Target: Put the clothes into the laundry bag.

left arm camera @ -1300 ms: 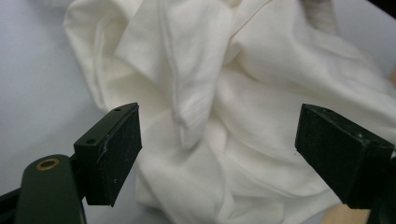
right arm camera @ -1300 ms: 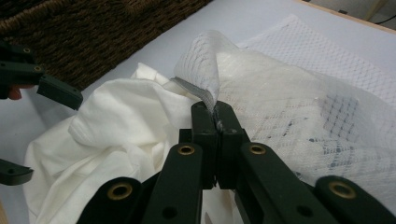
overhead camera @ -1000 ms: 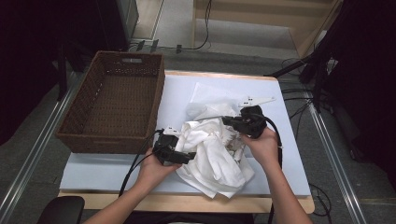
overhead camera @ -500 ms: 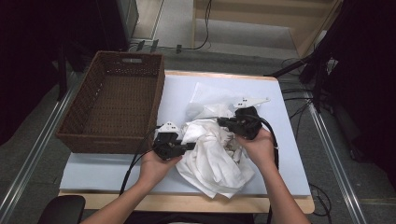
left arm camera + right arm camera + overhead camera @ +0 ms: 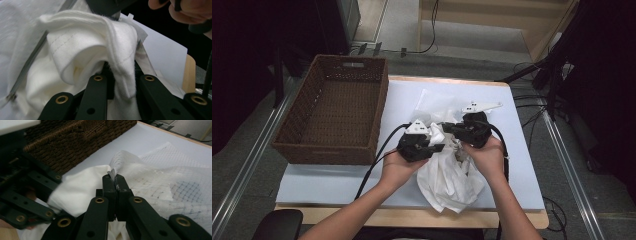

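The work in hand looks like getting a white garment (image 5: 447,172) into or out of a white mesh laundry bag (image 5: 432,106) on the counter (image 5: 522,150), and I judge it about midway.

The right claw (image 5: 115,185) has its jaws pressed together on an edge of the mesh laundry bag, a small fold of netting pinched at the tips. The rest of the mesh spreads out flat to the far side of the counter, beside the wicker basket (image 5: 337,115).

The left claw (image 5: 120,85) has its jaws somewhat apart with a thick hemmed fold of the white garment running between them — the cloth drapes over the tips, but I cannot tell whether the jaws are actually squeezing it or only sitting around it.

From the high view the two claws are close together over the middle of the counter, the left claw (image 5: 436,146) just beside the right claw (image 5: 447,129). Most of the garment hangs in a crumpled heap toward the near edge, below both hands.

What seems done: each piece of fabric is in a claw. What seems left: separating or joining the two fully — and the wicker basket stands empty, so nothing has been put away yet.
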`<state>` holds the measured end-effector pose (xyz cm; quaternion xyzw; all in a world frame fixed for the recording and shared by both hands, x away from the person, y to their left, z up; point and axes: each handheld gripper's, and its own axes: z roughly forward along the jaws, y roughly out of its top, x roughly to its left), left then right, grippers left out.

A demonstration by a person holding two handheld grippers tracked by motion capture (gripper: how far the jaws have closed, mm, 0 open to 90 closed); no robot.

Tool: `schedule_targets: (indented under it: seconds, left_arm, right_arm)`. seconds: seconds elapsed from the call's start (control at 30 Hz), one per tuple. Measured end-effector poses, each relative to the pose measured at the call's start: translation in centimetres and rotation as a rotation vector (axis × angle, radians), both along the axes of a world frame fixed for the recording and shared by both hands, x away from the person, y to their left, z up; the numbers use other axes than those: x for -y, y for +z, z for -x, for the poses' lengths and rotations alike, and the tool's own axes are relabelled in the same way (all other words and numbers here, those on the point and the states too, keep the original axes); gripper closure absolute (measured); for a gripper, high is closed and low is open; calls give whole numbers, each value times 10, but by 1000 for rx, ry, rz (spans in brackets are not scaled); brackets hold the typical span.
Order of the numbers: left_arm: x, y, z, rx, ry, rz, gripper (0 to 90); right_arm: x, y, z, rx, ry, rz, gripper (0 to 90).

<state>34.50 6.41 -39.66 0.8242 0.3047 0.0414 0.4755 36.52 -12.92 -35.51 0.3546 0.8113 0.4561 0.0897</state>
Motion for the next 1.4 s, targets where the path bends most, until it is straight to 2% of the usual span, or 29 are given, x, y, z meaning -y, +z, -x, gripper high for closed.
schedule_targets:
  seconds: [0.07, 0.13, 0.17, 0.23, 0.27, 0.33, 0.4, 0.47, 0.5, 0.6, 0.7, 0.8, 0.9, 1.03, 1.13, 1.23, 1.4]
  left_arm:
    - [6, 1, -8, -25, -5, 33, 830]
    - [11, 0, -15, -34, -9, 24, 830]
    - [13, -3, -19, -43, -14, 3, 830]
    - [17, -11, -26, -57, -3, -2, 830]
    - [19, -16, -31, -55, 8, -17, 830]
    - [19, -24, -37, -47, 25, -13, 830]
    - [18, -29, -45, -73, 57, 5, 830]
    - [15, -30, -50, -62, 93, -4, 829]
    - [11, -28, -53, -70, 116, 3, 828]
    - [5, -24, -58, -54, 166, 23, 828]
    - [4, -29, -64, -62, 176, 5, 828]
    - [7, -34, -70, -64, 177, -35, 827]
    - [8, -38, -75, -65, 183, -46, 826]
    - [4, -42, -80, -91, 196, -31, 826]
    - [2, -44, -84, -95, 205, -31, 826]
    - [1, -49, -87, -86, 205, -45, 828]
    - [0, -52, -94, -108, 206, -14, 830]
  right_arm:
    - [1, 0, 0, 1, -2, 0, 900]
    - [4, 2, 1, 6, -11, -10, 900]
    - [6, 3, 1, 5, -8, -32, 900]
    - [10, 4, 1, -2, -2, -52, 900]
    - [10, 4, 1, -3, -4, -47, 900]
    - [9, 3, 1, -9, -2, -37, 900]
    - [9, 1, 1, -13, 0, -27, 900]
    - [10, -1, 0, -17, 1, -18, 900]
    - [10, -2, 0, -20, 1, -19, 900]
    - [12, -5, -1, -30, 5, -8, 900]
    - [11, -6, -1, -47, 15, -10, 900]
    - [12, -6, -2, -51, 21, -27, 900]
    - [13, -7, -2, -62, 25, -27, 900]
    - [15, -9, -4, -67, 26, -19, 900]
    - [13, -12, -4, -62, 23, 34, 900]
    - [12, -17, -6, -76, 29, 28, 900]
    - [15, -21, -9, -90, 25, 18, 900]
